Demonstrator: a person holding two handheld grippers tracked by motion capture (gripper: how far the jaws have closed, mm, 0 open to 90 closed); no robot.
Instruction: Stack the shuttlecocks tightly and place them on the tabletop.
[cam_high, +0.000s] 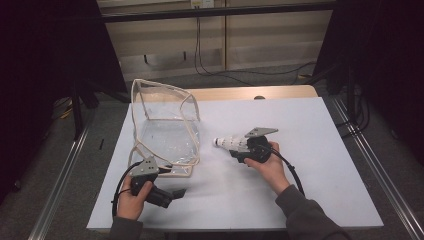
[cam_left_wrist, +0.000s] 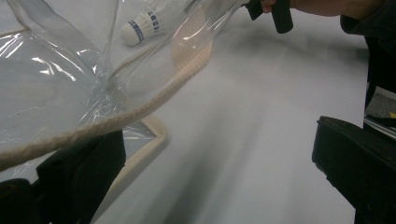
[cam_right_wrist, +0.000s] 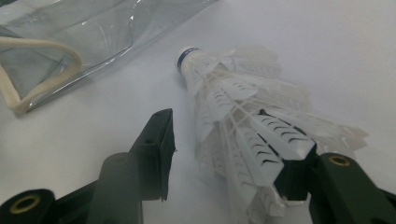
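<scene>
Two grippers: both work at the near edge of the white table (cam_high: 310, 165), each held in one of the person's hands.
Left gripper (cam_high: 172, 194): nearest the person, it lies low by the near corner of the clear bag (cam_high: 167, 132). Its jaws stand wide with bare table between them; in the left gripper view the bag's cream rope trim (cam_left_wrist: 140, 109) crosses above one jaw, and whether that jaw touches it cannot be told. Probable reason: waiting to steady or open the bag.
Right gripper (cam_high: 235, 150): a little farther in, pointing toward the bag. Its jaws are half open and straddle the feather skirt of the shuttlecock (cam_right_wrist: 243, 126); one pad touches the feathers, the other stands off with a gap, so nothing is gripped yet. Probable reason: lining up to pinch the skirt.
Shuttlecock: lying on its side on the table, just right of the bag and apart from it, cork toward the bag. White feathers, rounded white cork with a blue band.
Clear bag: farthest, standing slumped, transparent, edged in cream trim.
</scene>
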